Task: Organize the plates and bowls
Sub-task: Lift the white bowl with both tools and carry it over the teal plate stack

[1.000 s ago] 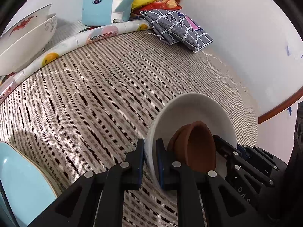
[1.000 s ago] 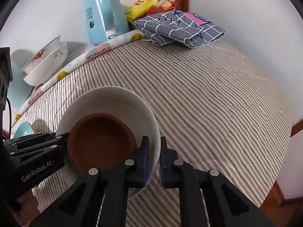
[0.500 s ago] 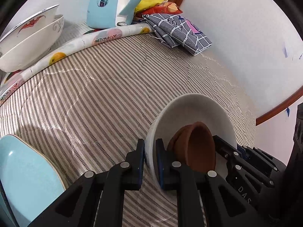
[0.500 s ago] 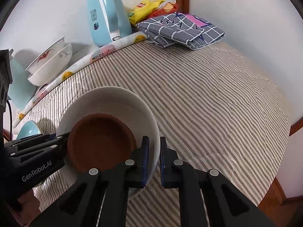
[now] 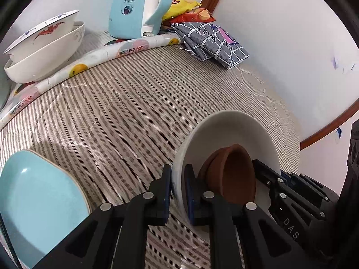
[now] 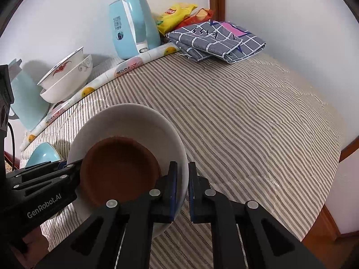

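Note:
A white bowl (image 5: 226,132) (image 6: 125,123) with a brown bowl (image 5: 235,170) (image 6: 119,168) inside it is held above the striped tablecloth. My left gripper (image 5: 178,179) is shut on the white bowl's left rim. My right gripper (image 6: 182,179) is shut on its right rim. Two stacked white patterned bowls (image 5: 42,44) (image 6: 67,78) sit at the far left by the wall. A light blue dish (image 5: 38,201) (image 6: 42,154) lies at the near left.
A light blue kettle (image 5: 139,6) (image 6: 132,27), snack bags (image 5: 184,6) (image 6: 177,15) and a folded grey checked cloth (image 5: 211,42) (image 6: 217,40) stand at the back. A rolled fruit-print mat (image 5: 89,56) (image 6: 125,67) lies along the back edge of the striped cloth (image 6: 246,121).
Both grippers have carried the white bowl with the brown bowl forward, toward the back of the table. The blue dish and stacked bowls show more in view. The grips are unchanged.

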`<state>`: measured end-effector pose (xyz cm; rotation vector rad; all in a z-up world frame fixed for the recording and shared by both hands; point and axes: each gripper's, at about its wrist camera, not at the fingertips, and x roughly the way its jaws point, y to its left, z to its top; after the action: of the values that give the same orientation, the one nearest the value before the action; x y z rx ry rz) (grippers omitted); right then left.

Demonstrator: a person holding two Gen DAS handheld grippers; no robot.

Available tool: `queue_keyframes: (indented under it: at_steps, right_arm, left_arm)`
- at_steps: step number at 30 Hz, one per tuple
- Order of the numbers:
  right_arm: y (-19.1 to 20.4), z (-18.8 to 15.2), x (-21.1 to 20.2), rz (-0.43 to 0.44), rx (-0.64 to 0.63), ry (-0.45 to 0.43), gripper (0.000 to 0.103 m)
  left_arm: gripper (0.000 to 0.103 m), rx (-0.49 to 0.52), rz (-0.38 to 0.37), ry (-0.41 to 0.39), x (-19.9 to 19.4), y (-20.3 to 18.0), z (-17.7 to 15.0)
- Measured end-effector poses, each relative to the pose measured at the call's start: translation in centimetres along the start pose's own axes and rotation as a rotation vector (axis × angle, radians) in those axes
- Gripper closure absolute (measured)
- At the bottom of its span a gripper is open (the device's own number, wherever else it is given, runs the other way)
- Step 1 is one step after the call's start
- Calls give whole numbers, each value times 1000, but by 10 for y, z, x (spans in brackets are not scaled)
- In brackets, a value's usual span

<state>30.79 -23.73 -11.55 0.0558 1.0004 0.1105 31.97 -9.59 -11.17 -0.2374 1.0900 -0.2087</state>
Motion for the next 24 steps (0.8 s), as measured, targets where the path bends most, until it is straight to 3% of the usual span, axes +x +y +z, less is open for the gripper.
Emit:
queue_keyframes:
  at_steps: [24]
  right_arm:
    - [24,-13,-39,14,-31,-43,95]
  left_arm:
    - [91,-11,11,-47,-45,9,-19]
